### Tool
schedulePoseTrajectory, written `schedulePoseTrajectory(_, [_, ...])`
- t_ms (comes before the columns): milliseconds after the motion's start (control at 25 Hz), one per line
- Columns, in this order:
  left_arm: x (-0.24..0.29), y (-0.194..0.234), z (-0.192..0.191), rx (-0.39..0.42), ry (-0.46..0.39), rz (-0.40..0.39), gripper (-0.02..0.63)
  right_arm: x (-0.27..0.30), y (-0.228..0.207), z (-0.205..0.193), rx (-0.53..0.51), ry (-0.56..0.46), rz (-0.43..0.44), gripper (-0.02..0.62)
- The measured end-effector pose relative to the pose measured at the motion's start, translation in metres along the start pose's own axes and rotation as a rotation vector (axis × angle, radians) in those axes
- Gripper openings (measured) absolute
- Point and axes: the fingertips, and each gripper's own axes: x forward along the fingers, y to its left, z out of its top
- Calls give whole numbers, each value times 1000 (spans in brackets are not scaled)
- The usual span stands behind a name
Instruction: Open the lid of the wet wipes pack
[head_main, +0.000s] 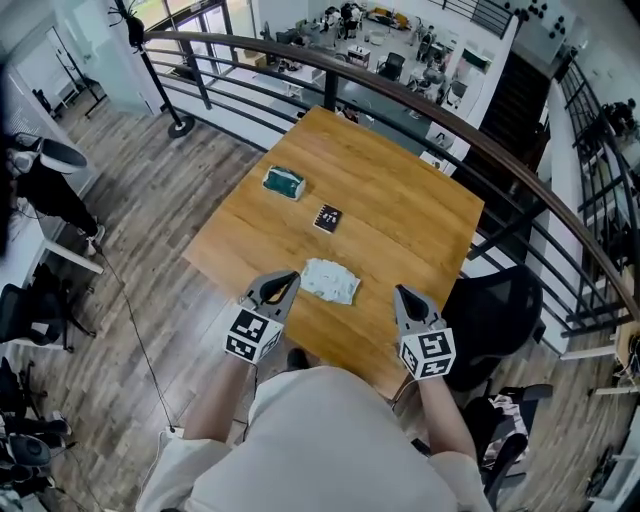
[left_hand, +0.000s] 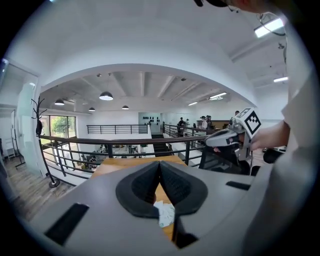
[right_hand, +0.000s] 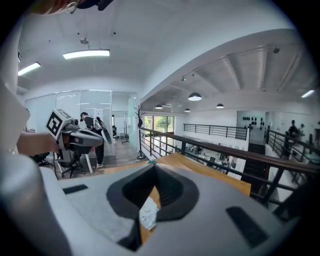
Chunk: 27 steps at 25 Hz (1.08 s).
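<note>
A white soft wipes pack (head_main: 330, 281) lies flat near the front edge of the wooden table (head_main: 400, 215). It shows through the gap below the jaws in the left gripper view (left_hand: 165, 214) and in the right gripper view (right_hand: 148, 214). My left gripper (head_main: 286, 283) hangs above the table's near-left edge, just left of the pack, jaws shut on nothing (left_hand: 160, 165). My right gripper (head_main: 402, 296) hangs to the pack's right, its jaws also meeting with nothing between them (right_hand: 154, 167). Neither gripper touches the pack.
A green pack (head_main: 283, 182) and a small dark card-like object (head_main: 327, 218) lie farther back on the table. A curved black railing (head_main: 420, 100) runs behind the table. A black office chair (head_main: 495, 310) stands at the right.
</note>
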Motion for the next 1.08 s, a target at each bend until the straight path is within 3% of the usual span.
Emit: schedulePoseTrajectory(1080, [1,-9,2,-31,-18,-22,-6,-3,-2,11,-16,-32,-3,2])
